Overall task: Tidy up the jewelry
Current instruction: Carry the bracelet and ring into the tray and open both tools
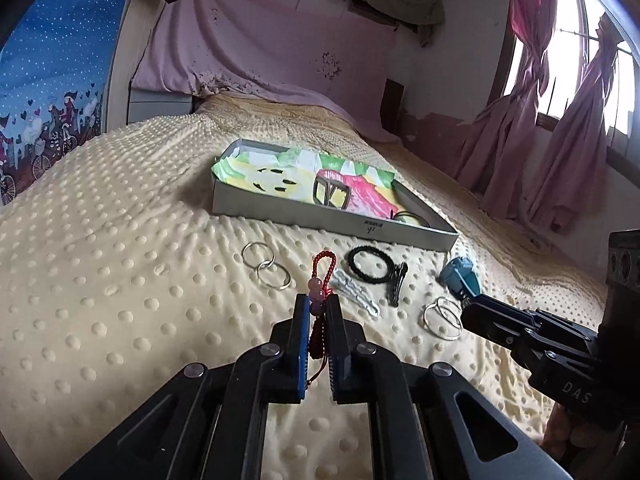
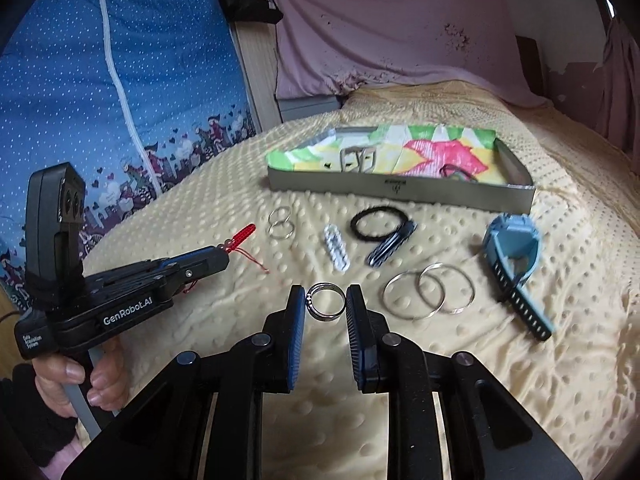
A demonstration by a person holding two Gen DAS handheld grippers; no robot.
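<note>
The left gripper (image 1: 316, 308) is pinching a red braided cord charm with pink beads (image 1: 320, 276); the right gripper (image 2: 326, 300) is clamping a small silver ring (image 2: 326, 302), near the grey tray (image 2: 400, 191).

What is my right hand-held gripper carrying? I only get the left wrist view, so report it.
Observer: The right hand-held gripper is shut on a small metal ring, pinched across its width.
Operator: Now describe the blue watch. Its strap is hidden from me.
Observer: The blue watch lies on the blanket, right of the pair of large rings. Its holed strap trails towards the camera.
Operator: Tell me what carries my left one.
Observer: A bare hand grips the handle under the left hand-held gripper, which pinches the red charm.
</note>
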